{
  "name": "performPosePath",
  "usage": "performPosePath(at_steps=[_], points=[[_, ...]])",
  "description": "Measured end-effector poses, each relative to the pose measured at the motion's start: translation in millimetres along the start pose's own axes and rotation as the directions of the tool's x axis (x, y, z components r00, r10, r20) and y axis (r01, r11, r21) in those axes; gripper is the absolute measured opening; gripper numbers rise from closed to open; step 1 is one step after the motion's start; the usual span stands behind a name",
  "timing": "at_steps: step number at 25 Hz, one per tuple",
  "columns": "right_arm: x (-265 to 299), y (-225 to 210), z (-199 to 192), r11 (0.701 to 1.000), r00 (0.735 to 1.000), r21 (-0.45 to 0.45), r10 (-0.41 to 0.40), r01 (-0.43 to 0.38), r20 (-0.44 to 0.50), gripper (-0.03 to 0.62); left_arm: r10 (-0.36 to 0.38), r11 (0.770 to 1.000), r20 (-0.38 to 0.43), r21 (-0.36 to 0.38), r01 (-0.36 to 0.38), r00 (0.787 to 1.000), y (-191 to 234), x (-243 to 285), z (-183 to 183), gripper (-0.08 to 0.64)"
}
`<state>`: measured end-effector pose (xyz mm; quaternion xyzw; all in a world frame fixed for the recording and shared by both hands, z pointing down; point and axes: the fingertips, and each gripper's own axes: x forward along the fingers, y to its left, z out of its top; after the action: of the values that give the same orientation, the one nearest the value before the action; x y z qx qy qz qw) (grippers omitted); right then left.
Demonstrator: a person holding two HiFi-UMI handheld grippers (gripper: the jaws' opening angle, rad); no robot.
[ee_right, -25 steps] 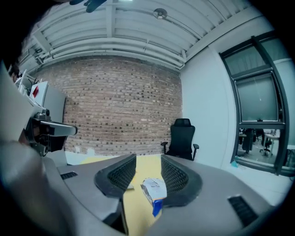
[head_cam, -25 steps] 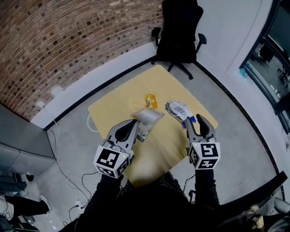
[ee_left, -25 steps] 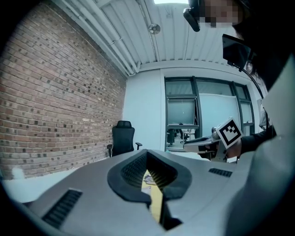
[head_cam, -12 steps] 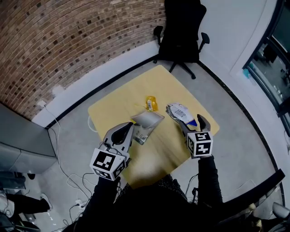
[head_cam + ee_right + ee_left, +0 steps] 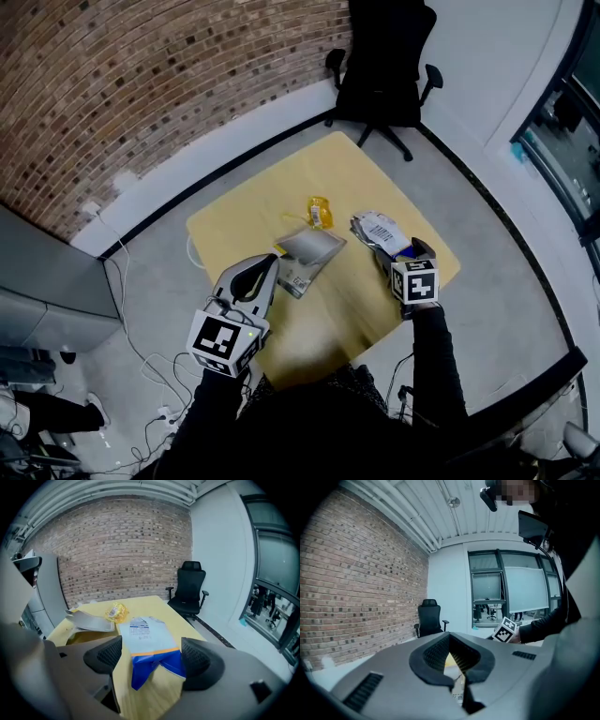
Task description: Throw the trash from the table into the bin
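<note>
Right gripper [image 5: 152, 660] jaws just opened wide, straddling a flat white-and-blue packet [image 5: 146, 641] with a printed label, pads not touching it. Left gripper [image 5: 459, 677] jaws look shut, empty.

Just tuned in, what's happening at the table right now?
A person is clearing trash off the yellow table with a gripper in each hand. The right gripper is low over the white-and-blue packet. Its jaws have just been opening and now straddle the packet without pressing on it. The left gripper hovers with jaws together near the grey pouch, apparently holding nothing. A yellow wrapper lies further back. All three pieces are on the table, and no bin is in view.
</note>
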<state>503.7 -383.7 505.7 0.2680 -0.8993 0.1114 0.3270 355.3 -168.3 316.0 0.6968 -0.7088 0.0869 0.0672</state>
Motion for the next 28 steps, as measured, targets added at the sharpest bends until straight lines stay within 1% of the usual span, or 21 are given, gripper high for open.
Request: performPosePath(at_steps=[2,4,6,8,11,12,13,18,20,24,28], points=[[3,-1,-4,1.000,1.000,-0.004,0.009,-0.009,-0.012,0.377,0.002,1.000,-0.004,-0.008,-0.002,1.000,0,-1,0,-0.003],[4,-1,-6,1.000,1.000,-0.015,0.016,-0.016,-0.015,0.376,0.011,1.000,-0.006,-0.001,-0.011,1.000,1,-4,1,-0.003],[4,-1,-9,1.000,1.000,-0.012,0.014,-0.014,-0.026,0.374,0.031,0.999,-0.016,0.011,-0.031,0.999,3,-7,-1,-0.003],[2,-1,-10,1.000,0.999,-0.029,0.007,-0.008,-0.034,0.367,0.048,0.999,-0.028,0.007,-0.048,0.998,6,-11,-3,-0.004],[-3,1,-10,0.999,0.999,-0.053,-0.005,0.003,-0.034,0.280,0.056,0.998,-0.020,-0.001,-0.056,0.998,8,-15,-1,-0.003],[-5,1,-10,0.999,0.999,-0.054,-0.009,0.007,-0.034,0.234,0.056,0.998,-0.014,0.000,-0.056,0.998,8,-16,0,-0.003],[-6,1,-11,0.998,0.999,-0.055,-0.013,0.011,-0.032,0.154,0.056,0.998,-0.009,0.000,-0.056,0.998,9,-18,2,-0.004],[-21,8,-2,0.998,1.000,-0.054,-0.017,0.018,0.017,0.076,0.056,0.998,-0.007,0.000,-0.056,0.998,8,-27,1,-0.003],[-29,8,3,0.998,0.998,-0.045,-0.031,0.033,0.047,0.060,0.053,0.999,0.002,-0.003,-0.053,0.999,8,-32,0,-0.005],[-49,15,14,0.997,0.994,-0.041,-0.054,0.058,0.092,0.055,0.046,0.999,0.014,-0.005,-0.046,0.999,6,-45,-3,-0.004],[-67,31,23,0.997,0.990,-0.027,-0.062,0.066,0.123,0.055,0.044,0.999,0.023,-0.009,-0.044,0.999,8,-61,-2,-0.003]])
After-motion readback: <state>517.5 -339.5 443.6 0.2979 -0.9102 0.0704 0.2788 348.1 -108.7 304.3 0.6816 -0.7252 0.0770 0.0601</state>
